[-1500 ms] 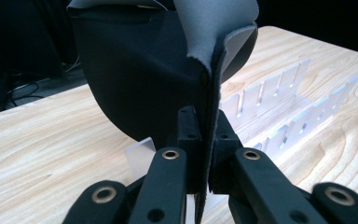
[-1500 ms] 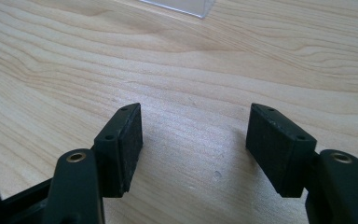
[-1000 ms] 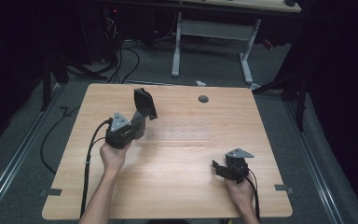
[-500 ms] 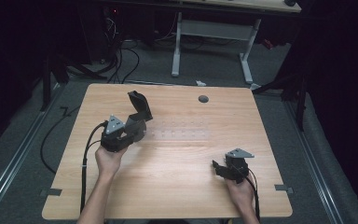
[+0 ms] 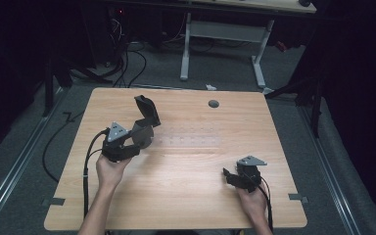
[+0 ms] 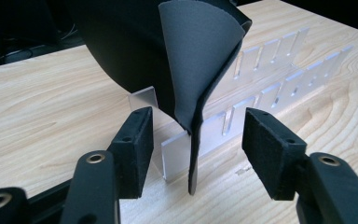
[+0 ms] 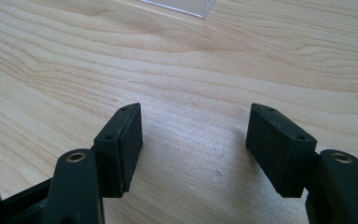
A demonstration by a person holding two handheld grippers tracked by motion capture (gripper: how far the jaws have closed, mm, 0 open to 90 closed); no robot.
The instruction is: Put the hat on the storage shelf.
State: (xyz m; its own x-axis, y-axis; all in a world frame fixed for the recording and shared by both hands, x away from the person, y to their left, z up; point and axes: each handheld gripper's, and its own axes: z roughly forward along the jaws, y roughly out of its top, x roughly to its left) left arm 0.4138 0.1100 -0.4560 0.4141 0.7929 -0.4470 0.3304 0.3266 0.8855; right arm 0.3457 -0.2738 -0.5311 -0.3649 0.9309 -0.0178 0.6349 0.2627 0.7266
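My left claw point(image 6: 193, 149) stands just beside the near end of the clear slotted rack point(image 6: 261, 88). Its jaws have just been opening, and they are now apart, with the bottom edge of the black mat point(image 6: 191, 70) hanging between them; neither pad presses on it. The mat is a soft, curled sheet, dark outside and grey within. It stands on edge in the end slot of the rack, long axis upright, leaning away from me and a little to the right. In the high view it rises above the rack point(image 5: 186, 139) just ahead of my left claw point(image 5: 129, 139), toward the far side of the bench point(image 5: 176, 196).

The rack runs rightward from there along the middle of the bench. The slots past the mat look empty as far as I can make out.

I judge the mat is set and the next move is straight back, keeping the pads clear of the sheet so it does not tip.

My right claw point(image 7: 193, 149) rests low near the right front corner of the bench, jaws apart, holding nothing, well apart from the mat. The left is by far the nearer.
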